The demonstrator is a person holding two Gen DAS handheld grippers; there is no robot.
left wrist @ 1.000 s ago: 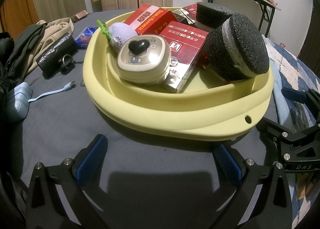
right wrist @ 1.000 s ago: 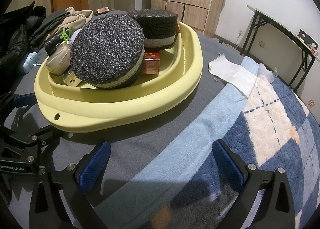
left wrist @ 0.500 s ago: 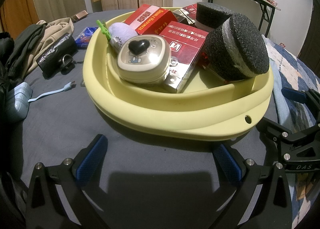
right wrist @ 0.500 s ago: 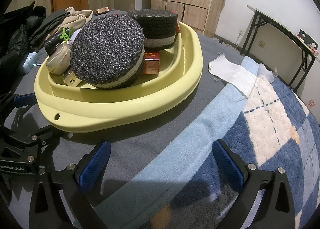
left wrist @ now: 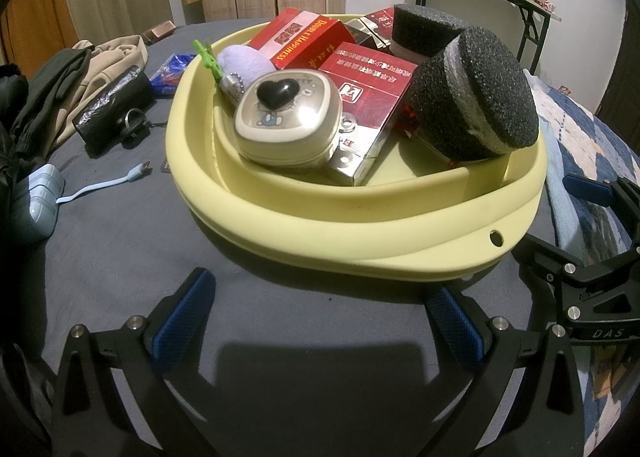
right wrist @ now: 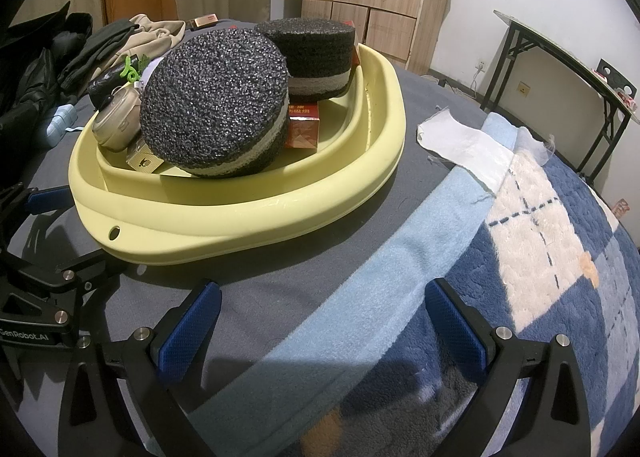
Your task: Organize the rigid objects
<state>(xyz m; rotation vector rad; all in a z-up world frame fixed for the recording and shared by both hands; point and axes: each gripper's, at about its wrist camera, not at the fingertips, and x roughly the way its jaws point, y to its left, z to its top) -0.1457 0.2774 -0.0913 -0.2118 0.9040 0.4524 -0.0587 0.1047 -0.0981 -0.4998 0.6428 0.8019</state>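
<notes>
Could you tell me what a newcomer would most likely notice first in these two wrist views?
Probably the yellow basin on the grey bedspread, heaped with things. Two dark foam discs with pale middle bands fill its right side, the nearer one tilted on edge, while a cream case with a black heart leans on red boxes at its left. Both the left gripper and the right gripper sit short of the basin, jaws open and empty.

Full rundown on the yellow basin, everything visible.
The yellow basin is a pale, matte, plastic-looking tub with a thick rolled rim and a stepped inner wall. A small round hole pierces the rim at the near corner. It sits upright on the grey bedcover, packed with red boxes, two black foam discs, a cream case and a lilac plush. Neither tool touches it.
</notes>
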